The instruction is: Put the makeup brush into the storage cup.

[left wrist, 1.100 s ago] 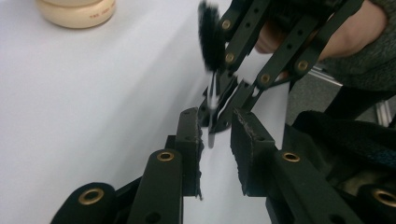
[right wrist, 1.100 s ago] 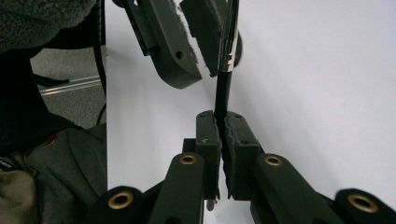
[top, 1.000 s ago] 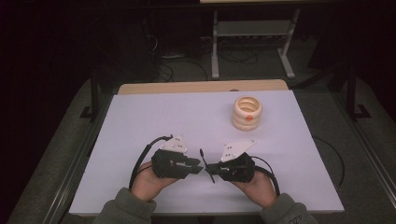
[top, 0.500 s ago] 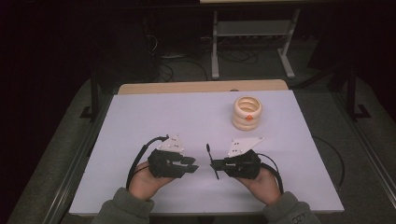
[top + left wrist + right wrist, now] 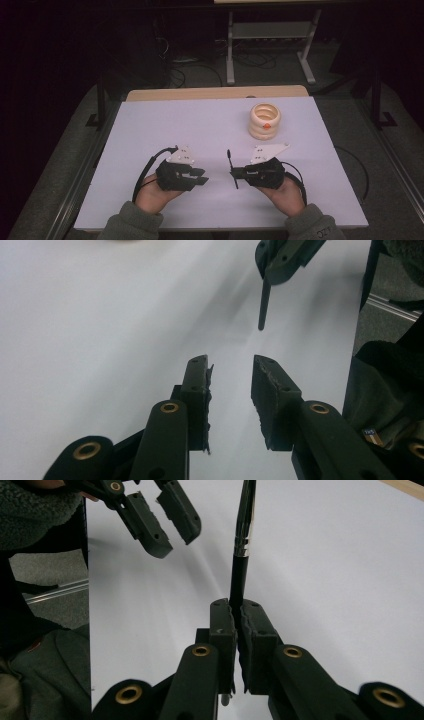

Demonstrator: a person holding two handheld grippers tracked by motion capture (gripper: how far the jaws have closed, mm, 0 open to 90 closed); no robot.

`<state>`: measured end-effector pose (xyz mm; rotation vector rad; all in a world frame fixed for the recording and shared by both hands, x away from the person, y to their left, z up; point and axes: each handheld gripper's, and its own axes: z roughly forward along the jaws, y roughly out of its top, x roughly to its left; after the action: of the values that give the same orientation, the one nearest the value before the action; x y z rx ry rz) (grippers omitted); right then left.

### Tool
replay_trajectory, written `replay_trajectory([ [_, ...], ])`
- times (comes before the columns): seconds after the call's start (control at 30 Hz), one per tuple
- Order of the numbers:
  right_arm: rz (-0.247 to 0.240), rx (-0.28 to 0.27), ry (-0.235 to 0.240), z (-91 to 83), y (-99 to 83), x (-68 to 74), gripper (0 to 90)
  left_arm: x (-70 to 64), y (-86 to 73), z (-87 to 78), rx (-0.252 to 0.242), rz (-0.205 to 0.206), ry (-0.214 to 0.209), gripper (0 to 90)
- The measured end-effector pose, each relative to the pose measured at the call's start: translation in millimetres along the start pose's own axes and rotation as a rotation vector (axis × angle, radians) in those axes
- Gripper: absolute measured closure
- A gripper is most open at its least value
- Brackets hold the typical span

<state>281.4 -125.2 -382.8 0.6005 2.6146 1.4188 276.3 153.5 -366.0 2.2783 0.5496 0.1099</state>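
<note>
A slim black pen (image 5: pixel 231 160) with a silver band (image 5: pixel 241 535) stands across my right gripper (image 5: pixel 233 172), which is shut on its lower barrel (image 5: pixel 236 607). My left gripper (image 5: pixel 202 176) faces it from the left, a short gap away, open with nothing between its fingers (image 5: pixel 231 365). In the left gripper view the pen (image 5: pixel 263 300) hangs tip down from the right gripper (image 5: pixel 280 260) ahead. The left gripper (image 5: pixel 167 527) also sits at the upper left of the right gripper view. Both are held low over the white table (image 5: pixel 200 120) near its front edge.
A stack of pale wooden rings (image 5: pixel 265 120) with an orange spot stands at the back right of the table. A wooden strip (image 5: pixel 215 92) runs along the far edge. Beyond it a metal stand (image 5: pixel 270 45) and cables lie on the dark floor.
The two grippers have drawn apart. The left one slid left, away from the pen, and now stands open. The pen stays in the right gripper.
</note>
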Motion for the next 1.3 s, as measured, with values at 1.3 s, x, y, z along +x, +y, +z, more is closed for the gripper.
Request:
replay_trajectory([
  [1.3,0.1,-0.066,-0.045,-35.0,-3.7,-38.1,84.2,11.1,-38.4,-18.5,-0.009,-0.033,0.118,56.1],
])
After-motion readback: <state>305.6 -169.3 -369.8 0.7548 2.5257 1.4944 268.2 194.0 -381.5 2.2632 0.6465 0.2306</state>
